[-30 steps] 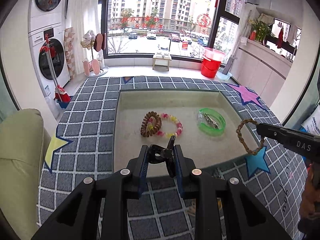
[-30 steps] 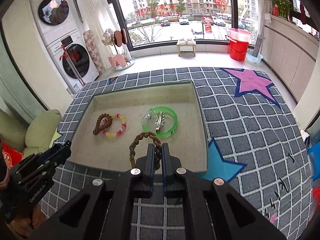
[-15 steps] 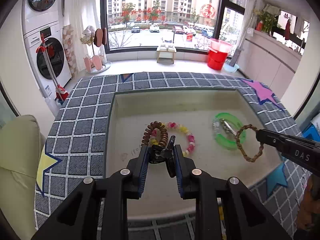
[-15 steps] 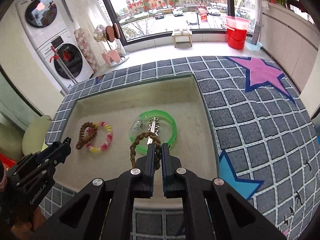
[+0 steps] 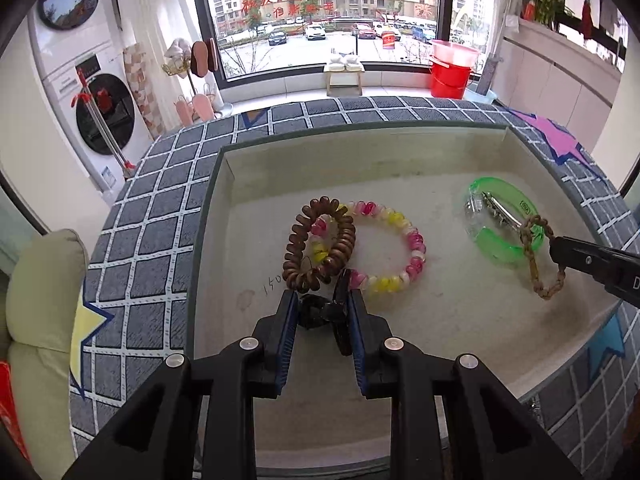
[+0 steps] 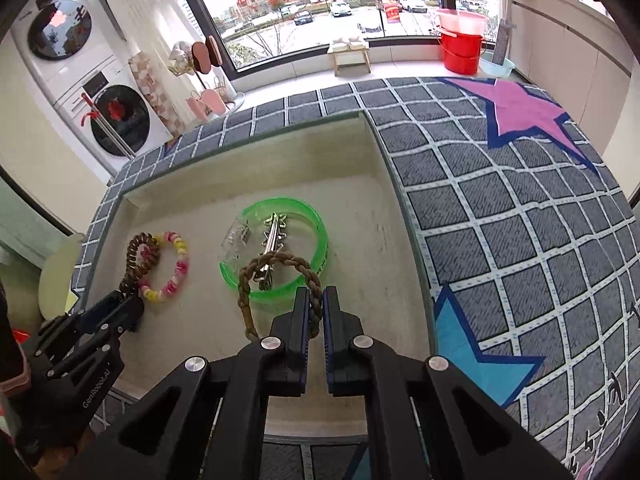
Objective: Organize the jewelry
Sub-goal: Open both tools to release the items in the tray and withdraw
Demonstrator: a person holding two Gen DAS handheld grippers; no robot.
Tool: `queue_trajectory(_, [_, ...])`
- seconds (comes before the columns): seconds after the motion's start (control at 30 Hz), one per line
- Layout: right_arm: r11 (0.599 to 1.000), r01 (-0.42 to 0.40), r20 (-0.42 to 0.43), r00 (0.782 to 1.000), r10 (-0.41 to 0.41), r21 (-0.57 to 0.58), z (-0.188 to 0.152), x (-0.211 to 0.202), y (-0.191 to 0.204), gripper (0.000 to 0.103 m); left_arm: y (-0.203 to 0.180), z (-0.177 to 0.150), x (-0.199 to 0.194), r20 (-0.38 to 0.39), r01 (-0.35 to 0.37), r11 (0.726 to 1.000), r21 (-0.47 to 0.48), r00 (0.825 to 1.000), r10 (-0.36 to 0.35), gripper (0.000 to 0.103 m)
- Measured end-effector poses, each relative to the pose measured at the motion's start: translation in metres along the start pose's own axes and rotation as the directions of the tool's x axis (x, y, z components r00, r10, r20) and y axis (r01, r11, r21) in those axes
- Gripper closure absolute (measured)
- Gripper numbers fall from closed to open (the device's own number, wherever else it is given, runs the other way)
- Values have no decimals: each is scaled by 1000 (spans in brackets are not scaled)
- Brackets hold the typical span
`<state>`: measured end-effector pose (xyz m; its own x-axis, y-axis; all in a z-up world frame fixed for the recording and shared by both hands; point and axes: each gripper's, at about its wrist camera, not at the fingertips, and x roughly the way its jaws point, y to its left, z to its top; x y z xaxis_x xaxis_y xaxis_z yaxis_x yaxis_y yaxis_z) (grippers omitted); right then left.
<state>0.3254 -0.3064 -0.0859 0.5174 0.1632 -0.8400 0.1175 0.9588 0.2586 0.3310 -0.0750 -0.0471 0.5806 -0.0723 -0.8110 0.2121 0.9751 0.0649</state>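
A shallow beige tray [image 5: 400, 160] [image 6: 352, 184] lies sunk in a grey checked mat. In it rest a brown coil hair tie [image 5: 320, 246] [image 6: 140, 260] over a pink-and-yellow bead bracelet [image 5: 392, 248] [image 6: 174, 268], and a green bangle [image 5: 500, 216] [image 6: 280, 252] with a silver hair clip [image 5: 494, 210] [image 6: 272, 240] inside it. My left gripper [image 5: 322, 312] [image 6: 116, 312] is shut on a black hair claw clip [image 5: 320, 312], low over the tray's near left. My right gripper [image 6: 316, 310] [image 5: 560, 248] is shut on a brown braided loop [image 6: 276, 276] [image 5: 536, 256], which hangs over the bangle's near edge.
The mat [image 6: 500, 220] with pink [image 6: 520, 108] and blue [image 6: 460, 360] stars surrounds the tray. A pale cushion [image 5: 36, 320] lies at left. Stacked washing machines [image 5: 92, 112], a red bucket [image 5: 450, 72] and a small stool [image 5: 344, 74] stand beyond by the window.
Both grippers have come down and forward over the tray with their loads. The braided loop has come from outside the tray's right rim to above the green bangle.
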Motion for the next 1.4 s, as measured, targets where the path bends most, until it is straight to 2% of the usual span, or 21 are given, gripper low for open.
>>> queue_trajectory(0.2, [1000, 7, -26, 1000, -7, 2, -3, 3, -1, 95, -4, -1, -4, 5, -12, 1000, 4, 1000, 12, 63])
queue_trajectory(0.27, [1000, 4, -26, 1000, -4, 6, -3, 2, -2, 92, -4, -1, -6, 11, -15, 1000, 3, 1000, 15, 62])
queue_trajectory(0.3, [1000, -5, -17, 1000, 6, 9, -3, 0, -2, 86, -4, -1, -8, 14, -15, 1000, 1, 1000, 15, 56])
queue_trajectory(0.33, [1000, -11, -9, 1000, 11, 13, -3, -2, -2, 70, -3, -1, -10, 18, -15, 1000, -4, 1000, 15, 22])
queue_trajectory(0.37, [1000, -18, 0, 1000, 18, 16, -3, -5, -3, 57, -2, -1, -12, 31, -18, 1000, -13, 999, 18, 0])
queue_trajectory(0.4, [999, -29, 18, 999, 29, 18, -3, -9, -3, 39, -1, -1, -18, 65, -23, 999, -24, 998, 25, 0])
queue_trajectory(0.67, [997, -72, 87, 994, 70, 24, -3, -36, 3, 38, -1, 3, -34, 98, -12, 1000, -24, 995, 15, 0])
queue_trajectory(0.87, [995, -100, 94, 991, 97, 26, -11, -58, 6, 36, 9, 2, -59, 152, -23, 999, -43, 988, 29, 0])
queue_trajectory(1.0, [991, -129, 100, 987, 127, 22, -20, -74, 9, 28, 21, -6, -78, 178, -3, 998, -69, 984, 15, 0])
queue_trajectory(1.17, [988, -156, 125, 980, 154, 8, -32, -93, 13, 15, 31, -25, -94, 172, -2, 997, -84, 985, 16, 0])
queue_trajectory(1.2, [987, -159, 125, 980, 157, 6, -35, -96, 14, 5, 32, -30, -98, 173, -6, 996, -84, 985, 21, 0])
queue_trajectory(1.23, [987, -163, 131, 978, 161, 4, -38, -99, 14, 0, 32, -35, -102, 174, -14, 997, -82, 984, 28, 0])
queue_trajectory(1.4, [984, -174, 112, 978, 176, -20, -56, -109, 22, 0, 37, -62, -113, 166, -26, 995, -97, 985, 42, 0])
